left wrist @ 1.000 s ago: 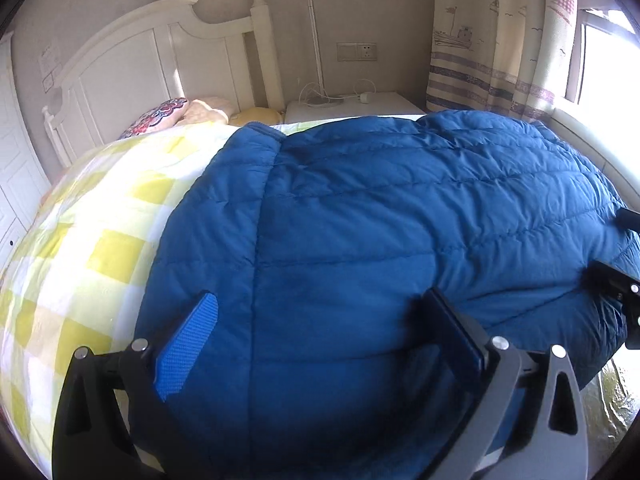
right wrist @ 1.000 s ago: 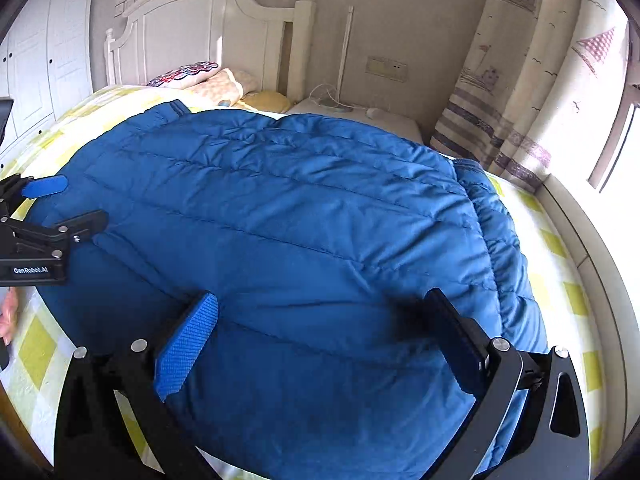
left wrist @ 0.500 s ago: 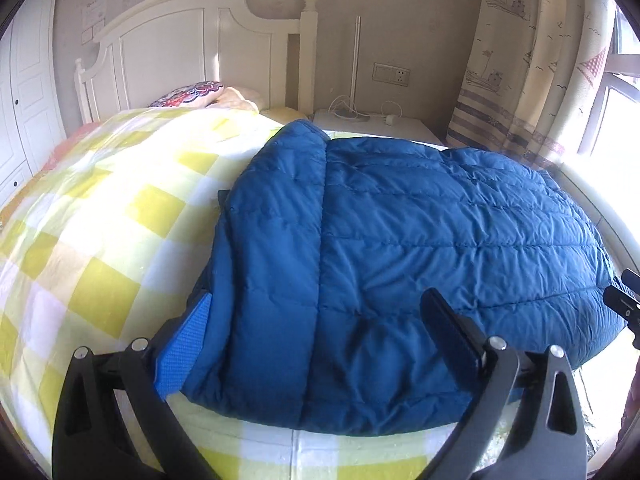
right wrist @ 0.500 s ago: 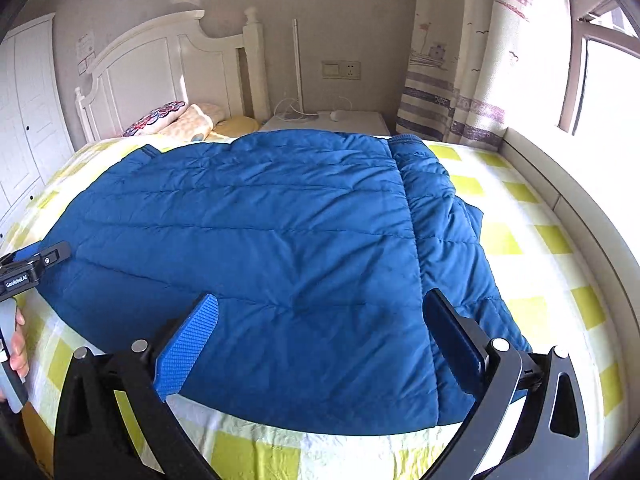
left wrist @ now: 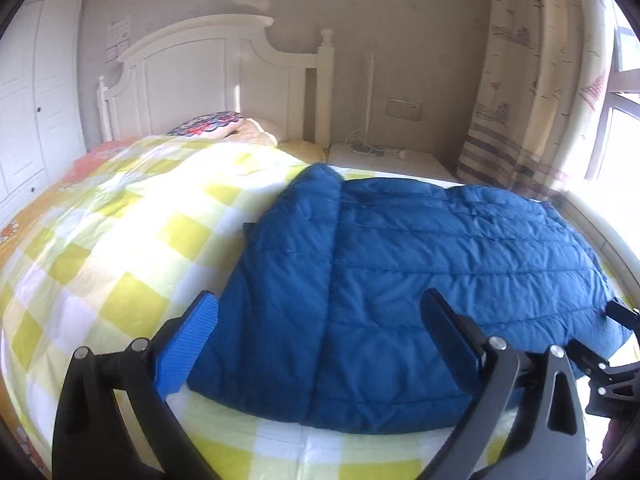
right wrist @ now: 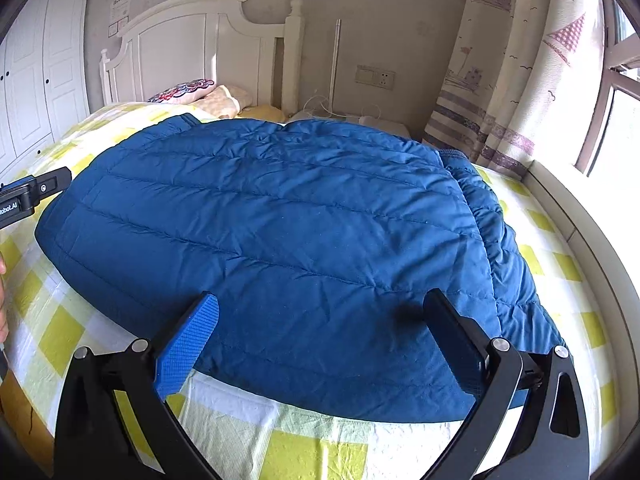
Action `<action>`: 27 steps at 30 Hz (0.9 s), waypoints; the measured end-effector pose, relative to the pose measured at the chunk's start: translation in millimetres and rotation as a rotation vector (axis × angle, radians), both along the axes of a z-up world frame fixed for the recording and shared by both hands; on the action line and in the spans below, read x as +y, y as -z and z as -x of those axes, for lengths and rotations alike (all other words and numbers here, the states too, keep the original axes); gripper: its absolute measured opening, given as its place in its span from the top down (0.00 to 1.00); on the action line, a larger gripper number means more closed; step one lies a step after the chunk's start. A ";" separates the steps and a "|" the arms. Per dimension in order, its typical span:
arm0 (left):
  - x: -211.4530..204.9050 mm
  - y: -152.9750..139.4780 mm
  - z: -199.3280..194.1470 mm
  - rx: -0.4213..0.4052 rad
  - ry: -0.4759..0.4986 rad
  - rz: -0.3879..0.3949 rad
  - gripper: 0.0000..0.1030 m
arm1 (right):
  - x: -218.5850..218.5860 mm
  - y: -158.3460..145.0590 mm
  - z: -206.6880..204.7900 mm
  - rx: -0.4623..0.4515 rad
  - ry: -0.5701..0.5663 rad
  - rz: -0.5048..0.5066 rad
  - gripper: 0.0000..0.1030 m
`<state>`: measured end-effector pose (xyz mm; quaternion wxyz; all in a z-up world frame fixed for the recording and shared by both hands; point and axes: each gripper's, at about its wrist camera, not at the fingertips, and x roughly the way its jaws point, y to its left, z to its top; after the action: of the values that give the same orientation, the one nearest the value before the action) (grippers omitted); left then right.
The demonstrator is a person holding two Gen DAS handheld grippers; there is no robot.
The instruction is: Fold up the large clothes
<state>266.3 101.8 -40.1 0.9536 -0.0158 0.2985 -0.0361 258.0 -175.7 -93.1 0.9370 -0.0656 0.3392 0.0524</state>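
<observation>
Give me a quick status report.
Left hand-held gripper open, right hand-held gripper open, both empty. Blue quilted down jacket flat on yellow checked bedspread. Nothing obstructing.

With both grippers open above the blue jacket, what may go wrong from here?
1. The blue jacket is puffy, so a fold may spring back open.
2. Its near edge lies close to the edge of the bed; a pull toward the person might slide it off.
3. The bunched right side may fold unevenly.
</observation>
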 end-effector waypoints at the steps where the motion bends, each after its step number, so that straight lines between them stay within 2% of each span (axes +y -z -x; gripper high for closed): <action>1: -16.7 3.7 0.1 0.025 0.082 0.010 0.02 | 3.7 1.4 -0.8 0.002 -0.007 0.016 0.05; 2: -33.0 10.3 -3.0 0.057 0.125 0.001 0.02 | 6.4 2.5 -0.2 -0.003 -0.009 0.037 0.05; 5: -65.0 40.0 -15.4 0.137 0.133 -0.114 0.02 | -3.1 4.5 2.3 0.019 -0.018 0.049 0.05; 6: -67.7 46.8 -17.2 0.138 0.132 -0.143 0.02 | -11.6 5.6 3.7 0.025 -0.004 0.055 0.05; 8: -60.4 48.3 -17.8 0.141 0.124 -0.118 0.02 | -38.3 6.1 10.1 0.037 0.040 0.015 0.05; 13: -48.0 53.8 -18.6 0.150 0.135 -0.138 0.02 | -132.7 15.3 40.5 0.104 0.295 -0.218 0.05; 16: -49.2 53.6 -18.9 0.154 0.127 -0.158 0.02 | -169.8 27.8 61.9 0.157 0.305 -0.532 0.05; 17: -49.7 53.7 -19.4 0.155 0.121 -0.157 0.02 | -174.3 34.6 64.1 0.192 0.301 -0.618 0.05; 18: -50.0 54.1 -19.7 0.158 0.116 -0.156 0.02 | -174.9 35.7 65.9 0.186 0.303 -0.650 0.04; 23: -48.8 53.9 -18.9 0.162 0.116 -0.146 0.02 | -155.4 35.9 37.2 0.212 0.249 -0.733 0.04; 25: -48.3 54.1 -19.4 0.165 0.118 -0.139 0.02 | -139.6 35.1 14.6 0.212 0.239 -0.700 0.04; 27: -48.2 54.8 -20.4 0.171 0.120 -0.137 0.02 | -129.0 32.3 -11.9 0.203 0.275 -0.678 0.04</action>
<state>286.7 53.6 -94.8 0.9197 0.0644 0.3807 -0.0709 269.9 -304.8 -125.4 0.8654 0.2997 0.3995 0.0417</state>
